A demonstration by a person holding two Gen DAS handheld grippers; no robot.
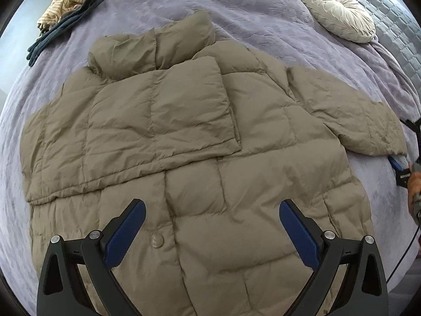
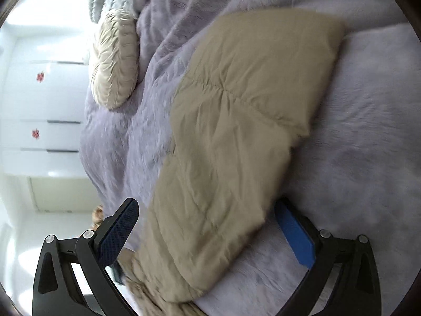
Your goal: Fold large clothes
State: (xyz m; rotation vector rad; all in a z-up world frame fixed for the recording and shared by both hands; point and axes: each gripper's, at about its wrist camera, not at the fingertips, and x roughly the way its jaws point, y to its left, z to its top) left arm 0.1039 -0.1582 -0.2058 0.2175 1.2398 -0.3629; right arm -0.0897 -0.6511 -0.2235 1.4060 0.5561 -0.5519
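Observation:
A tan puffer jacket [image 1: 200, 158] lies spread on the lilac bedspread [image 1: 250, 8]. Its left sleeve [image 1: 158, 121] is folded across the chest. Its right sleeve [image 1: 350, 115] stretches out to the right. My left gripper [image 1: 211, 208] is open and empty, hovering above the jacket's lower front near a snap button [image 1: 156, 241]. My right gripper [image 2: 206, 210] is open, with the outstretched sleeve [image 2: 236, 131] lying between its jaws; the view is rolled sideways. In the left wrist view, the right gripper [image 1: 402, 163] shows at the sleeve's cuff.
A round beige cushion [image 1: 336, 13] lies at the bed's far right, also in the right wrist view [image 2: 115, 58]. A pile of striped and dark clothes [image 1: 71, 8] lies at the far left. White cupboards [image 2: 44, 105] stand beyond the bed.

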